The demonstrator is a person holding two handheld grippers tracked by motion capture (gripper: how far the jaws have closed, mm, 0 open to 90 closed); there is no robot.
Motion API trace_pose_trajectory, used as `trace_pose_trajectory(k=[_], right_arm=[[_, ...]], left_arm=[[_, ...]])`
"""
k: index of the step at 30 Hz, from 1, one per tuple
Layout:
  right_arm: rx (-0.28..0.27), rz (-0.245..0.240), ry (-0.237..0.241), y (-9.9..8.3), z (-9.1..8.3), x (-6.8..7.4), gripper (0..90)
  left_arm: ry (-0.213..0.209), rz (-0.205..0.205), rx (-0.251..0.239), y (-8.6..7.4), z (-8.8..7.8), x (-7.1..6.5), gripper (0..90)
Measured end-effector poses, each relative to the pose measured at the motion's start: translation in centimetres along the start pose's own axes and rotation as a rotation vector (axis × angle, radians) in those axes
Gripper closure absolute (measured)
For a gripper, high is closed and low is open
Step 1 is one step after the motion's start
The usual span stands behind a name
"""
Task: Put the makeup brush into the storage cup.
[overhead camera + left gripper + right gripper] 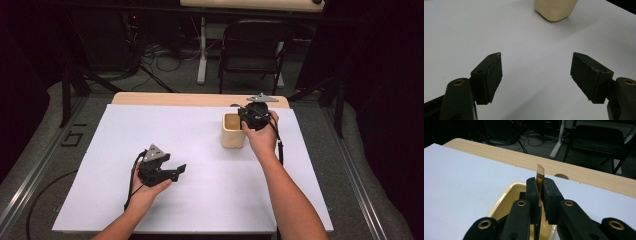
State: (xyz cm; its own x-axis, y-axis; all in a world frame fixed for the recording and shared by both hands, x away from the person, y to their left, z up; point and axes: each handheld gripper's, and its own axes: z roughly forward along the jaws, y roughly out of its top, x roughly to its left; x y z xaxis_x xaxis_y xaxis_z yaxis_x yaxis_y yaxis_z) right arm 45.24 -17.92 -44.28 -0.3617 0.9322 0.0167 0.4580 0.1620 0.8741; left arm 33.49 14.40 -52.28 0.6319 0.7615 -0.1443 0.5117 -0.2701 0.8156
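Note:
A cream square cup [233,131] stands on the white sheet [200,150] right of centre; its base [555,9] appears at the top of the left gripper view and its rim [507,195] in the right gripper view. My right gripper [255,116] hovers at the cup's right edge, shut on a thin flat brown stick [540,176] with a pale slanted tip, held over the cup's opening. My left gripper [176,171] rests low over the sheet at the left, open, jaws wide apart with nothing between them; its fingers [490,75] frame bare sheet.
The wooden table edge [200,99] runs along the far side, with a round hole [561,176] in it. Beyond stand a black folding chair [252,50] and cables on the floor [160,60].

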Motion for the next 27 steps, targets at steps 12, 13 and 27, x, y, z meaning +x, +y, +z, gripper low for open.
trace_pose_trajectory(k=[12,13,27], right_arm=[[0.008,-0.009,0.004,-0.1,0.4,0.5,84.0],[0.008,-0.010,0.004,-0.1,0.4,0.5,84.0],[0.029,-0.022,-0.007,-0.9,1.0,0.6,84.0]], left_arm=[[0.000,0.000,-0.001,0.0,0.0,0.0,25.8],[0.001,-0.001,-0.002,0.0,0.0,0.0,25.8],[0.001,0.000,0.003,0.0,0.0,0.0,25.8]])
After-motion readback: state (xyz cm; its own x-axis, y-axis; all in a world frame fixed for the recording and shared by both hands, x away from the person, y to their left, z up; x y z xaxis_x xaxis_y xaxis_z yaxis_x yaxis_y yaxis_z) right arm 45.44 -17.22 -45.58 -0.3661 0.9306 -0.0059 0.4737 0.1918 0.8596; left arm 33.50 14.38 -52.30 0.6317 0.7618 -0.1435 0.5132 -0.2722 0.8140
